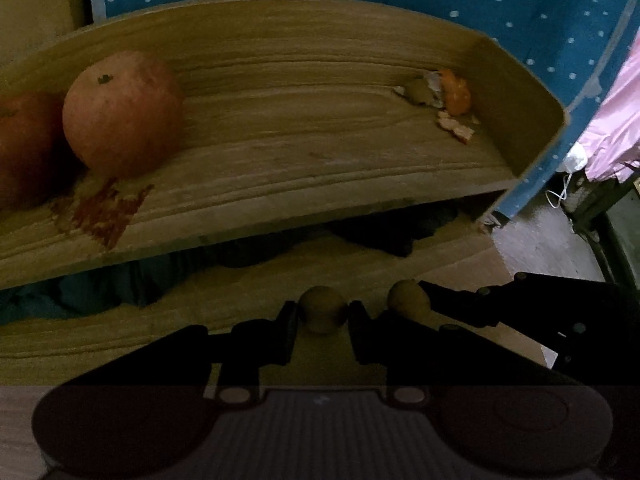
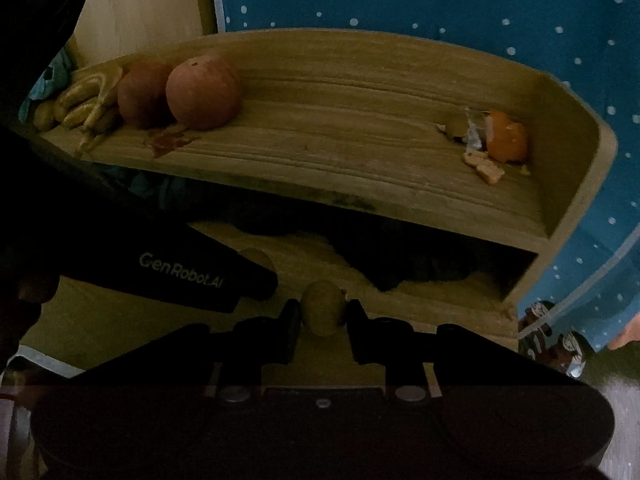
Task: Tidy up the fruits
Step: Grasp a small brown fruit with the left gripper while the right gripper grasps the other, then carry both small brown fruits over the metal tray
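Both tongs (image 1: 322, 310) (image 2: 323, 312) pinch small, seemingly brown fruit; shelf (image 2: 360, 184) middle bare.

Dim room, wooden shelf unit (image 2: 360, 92), blue white-dotted backdrop (image 2: 440, 8), pink fabric (image 1: 620, 120)

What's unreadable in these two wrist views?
- Second apple: cut by the left edge in left wrist view; partly behind the front apple in right wrist view.
- Lower shelf contents: dark cloth-like mass under the top shelf, too shadowed to identify.
- Small fruit in each gripper: too dim to name.
- Peel scraps beside the orange piece: too small to sort out.
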